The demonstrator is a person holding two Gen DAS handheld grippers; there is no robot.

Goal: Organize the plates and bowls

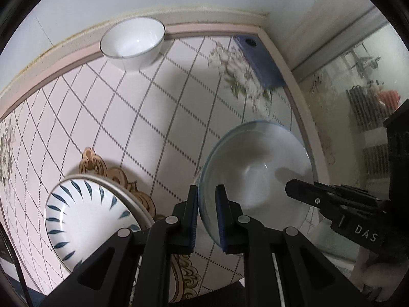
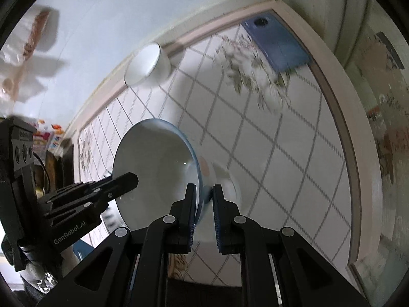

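Both grippers pinch opposite rims of one pale blue-rimmed bowl (image 1: pixel 255 168), carried tilted in the air above the tablecloth (image 1: pixel 153 107): the left gripper (image 1: pixel 207 217) is clamped on the near-left rim, the right gripper (image 2: pixel 204 217) on the other edge. The risk is the thin, glossy rim sliding out from the narrow pads if the two hands drift apart or twist unevenly, which would drop the bowl onto the table. From the left, a white plate with blue leaf strokes (image 1: pixel 87 217) sits on what seems to be a second plate beneath, though the edge is partly hidden. Farther back, a white bowl with a dark rim line (image 1: pixel 133 43) stands against the wall. To the right, a blue phone (image 1: pixel 258 61) lies near the table corner, well apart from the carried bowl's path unless it swings wide.
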